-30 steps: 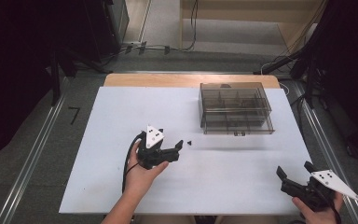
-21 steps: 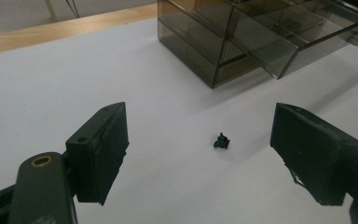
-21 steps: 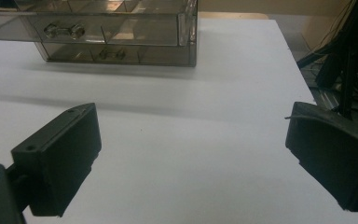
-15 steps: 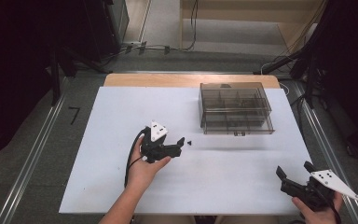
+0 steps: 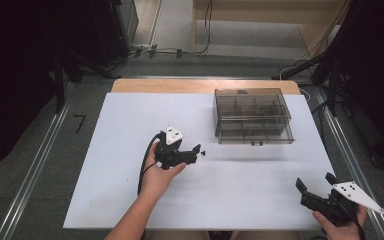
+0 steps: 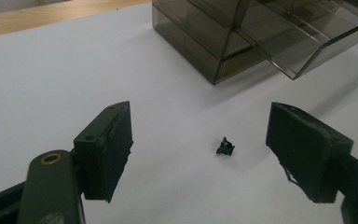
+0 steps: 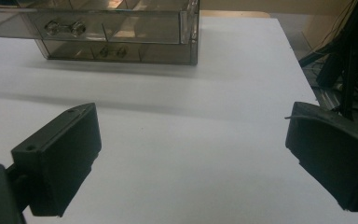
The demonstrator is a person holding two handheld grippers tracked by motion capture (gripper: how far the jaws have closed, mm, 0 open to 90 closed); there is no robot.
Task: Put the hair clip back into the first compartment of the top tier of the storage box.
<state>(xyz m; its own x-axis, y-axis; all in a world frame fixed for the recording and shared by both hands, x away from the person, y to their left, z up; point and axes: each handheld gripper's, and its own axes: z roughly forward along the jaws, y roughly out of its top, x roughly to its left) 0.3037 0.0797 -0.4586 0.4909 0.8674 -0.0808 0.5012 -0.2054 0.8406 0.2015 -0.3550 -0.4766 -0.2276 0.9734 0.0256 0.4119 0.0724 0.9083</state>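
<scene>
The left gripper [image 6: 200, 154] has its jaws spread wide and empty, with a small black clip [image 6: 225, 146] lying on the white table [image 6: 51, 84] between them, a little ahead of the pads and touching neither. In the high view the same left gripper [image 5: 196, 151] sits near the table's middle, tips aimed at the clip [image 5: 204, 152], which lies just beside them and short of the smoky drawer box [image 5: 252, 116]. That box stands toward the far right of the table; from the left gripper view one drawer [image 6: 298, 42] looks pulled part way out, though whether it holds anything I cannot tell. The right gripper [image 7: 191, 163] is also released, jaws wide apart over bare table, holding nothing; in the high view the right gripper [image 5: 314, 187] rests at the near right corner, well apart from both clip and box. From its own view the box [image 7: 121, 28] shows what look like metal pieces in the front compartments. Judging by this, the work is at an early stage: the clip is not yet grasped, only lined up. Left to do appear to be closing on it, lifting it, and, likely, carrying it to the open drawer.
</scene>
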